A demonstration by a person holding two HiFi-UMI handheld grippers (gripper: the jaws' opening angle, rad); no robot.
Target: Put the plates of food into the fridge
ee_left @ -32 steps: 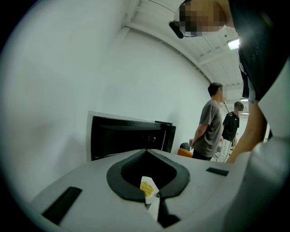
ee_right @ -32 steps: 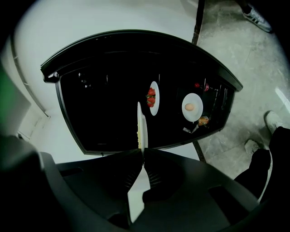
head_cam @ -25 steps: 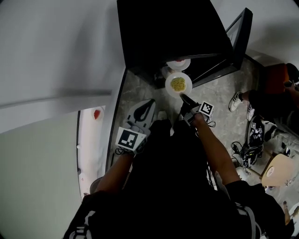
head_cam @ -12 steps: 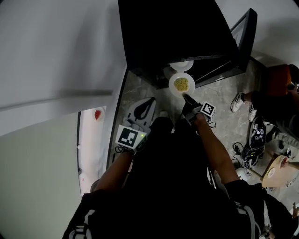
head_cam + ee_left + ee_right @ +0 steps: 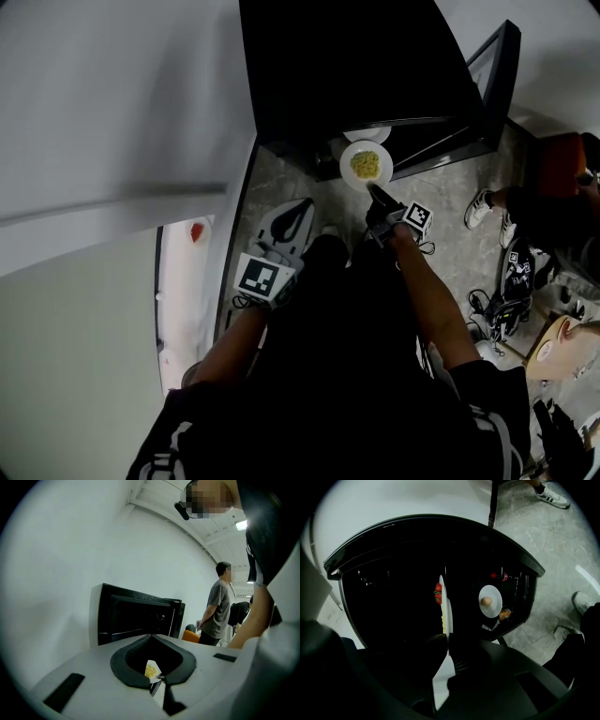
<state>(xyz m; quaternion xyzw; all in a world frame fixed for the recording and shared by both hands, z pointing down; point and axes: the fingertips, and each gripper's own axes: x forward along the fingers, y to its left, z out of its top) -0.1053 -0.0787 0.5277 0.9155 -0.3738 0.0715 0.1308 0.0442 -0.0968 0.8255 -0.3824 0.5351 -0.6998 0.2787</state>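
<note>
1. Firstly, the right gripper (image 5: 377, 197) had its jaws clamped tight on the near rim of a white plate of yellow food (image 5: 365, 165); in the right gripper view that plate showed edge-on between the jaws.
2. That plate hung level at the mouth of the black fridge (image 5: 347, 66), whose door (image 5: 489, 80) stood open on the right.
3. Inside, a second plate (image 5: 491, 601) carrying a small brown round item lay on a shelf.
4. Meanwhile the left gripper (image 5: 302, 211) sat well short of the fridge, jaws closed together on nothing.
</note>
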